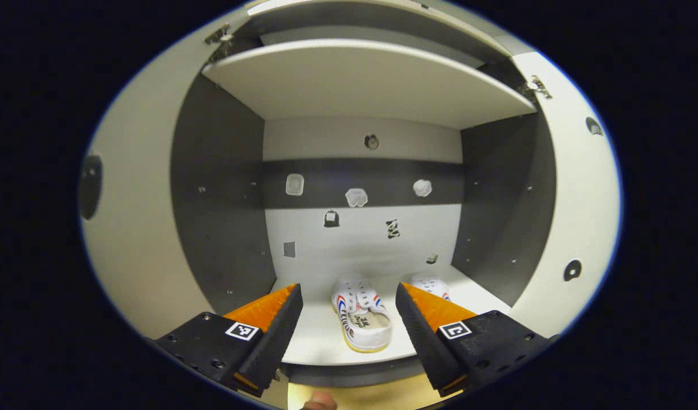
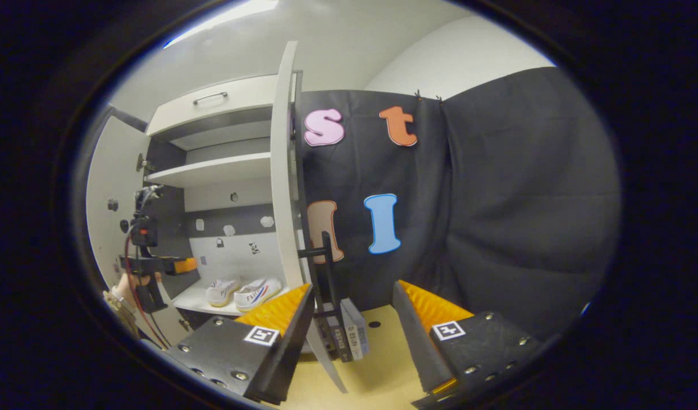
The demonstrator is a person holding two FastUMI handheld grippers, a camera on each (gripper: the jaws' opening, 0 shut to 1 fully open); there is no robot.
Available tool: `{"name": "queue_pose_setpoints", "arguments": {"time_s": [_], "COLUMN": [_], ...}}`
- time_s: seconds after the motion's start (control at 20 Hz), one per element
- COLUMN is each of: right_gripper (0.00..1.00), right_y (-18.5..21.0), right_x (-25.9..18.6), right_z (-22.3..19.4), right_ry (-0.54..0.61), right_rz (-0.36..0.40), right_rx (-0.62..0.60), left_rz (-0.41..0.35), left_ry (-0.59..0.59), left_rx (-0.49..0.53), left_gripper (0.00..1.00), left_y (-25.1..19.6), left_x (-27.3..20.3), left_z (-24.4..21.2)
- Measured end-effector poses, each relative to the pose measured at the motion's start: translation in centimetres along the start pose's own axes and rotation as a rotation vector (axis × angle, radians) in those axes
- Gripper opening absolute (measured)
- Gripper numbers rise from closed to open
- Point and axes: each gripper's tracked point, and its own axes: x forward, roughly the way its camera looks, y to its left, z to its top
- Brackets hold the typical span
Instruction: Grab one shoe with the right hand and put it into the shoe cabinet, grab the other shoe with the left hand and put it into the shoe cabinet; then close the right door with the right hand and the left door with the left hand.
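While both white shoes sit side by side on the bottom shelf of the shoe cabinet, the nearer shoe lies low in the centre of the left gripper view, its opening toward the camera, and the second shoe peeks out just right of it, partly hidden by a finger. In the right gripper view the same pair shows in the lower left of the frame, toes pointing left. The left gripper faces straight into the cabinet with its fingers spread wide apart, holding nothing, the nearer shoe showing in the gap between them. In the right gripper view this gripper hangs at the far left, held by a hand in front of the cabinet. The right gripper also has its fingers wide apart and empty; between them stands the edge of the right door, swung open. The left door fills the left of the left gripper view, also open. An upper shelf spans the top. Behind the right door hangs the black cloth wall, over a pale wooden floor
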Motion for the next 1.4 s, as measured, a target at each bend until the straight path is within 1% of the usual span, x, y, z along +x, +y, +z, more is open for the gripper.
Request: {"name": "queue_pose_setpoints", "arguments": {"time_s": [0.15,0.25,0.3,0.45,0.65,0.85,1.0,1.15,1.4], "right_gripper": [0.82,0.82,0.82,0.83,0.83,0.82,0.83,0.83,0.83], "right_y": [0.3,0.0,0.1,0.7,1.8,4.6,7.7,10.7,14.7], "right_x": [1.1,1.7,1.7,2.0,1.9,1.6,1.4,1.6,2.2], "right_z": [-0.4,-0.5,-0.5,-0.7,-0.8,-1.2,-1.5,-2.0,-2.5], "right_ry": [0.011,0.018,0.022,0.029,0.042,0.058,0.065,0.070,0.087], "right_rz": [0.018,0.022,0.036,0.072,0.121,0.194,0.262,0.327,0.410], "right_rx": [-0.014,-0.021,-0.017,-0.027,-0.042,-0.025,-0.029,-0.035,-0.037], "left_rz": [-0.022,-0.021,-0.018,-0.006,0.000,0.013,0.024,0.028,0.058], "left_ry": [-0.045,-0.077,-0.087,-0.080,-0.077,-0.084,-0.110,-0.126,-0.149], "left_rx": [0.002,0.015,0.016,-0.005,-0.001,0.000,0.037,0.045,0.052], "left_gripper": [0.99,0.99,0.99,0.99,0.99,0.99,0.99,0.99,0.99], "left_y": [-1.0,-1.1,-1.1,-0.9,-1.4,-1.6,-1.4,-1.3,-0.4], "left_x": [-4.2,-6.8,-8.0,-10.8,-13.3,-15.2,-16.2,-17.2,-18.9], "left_z": [1.9,3.3,3.8,4.4,4.3,4.4,5.2,5.8,6.5]}}
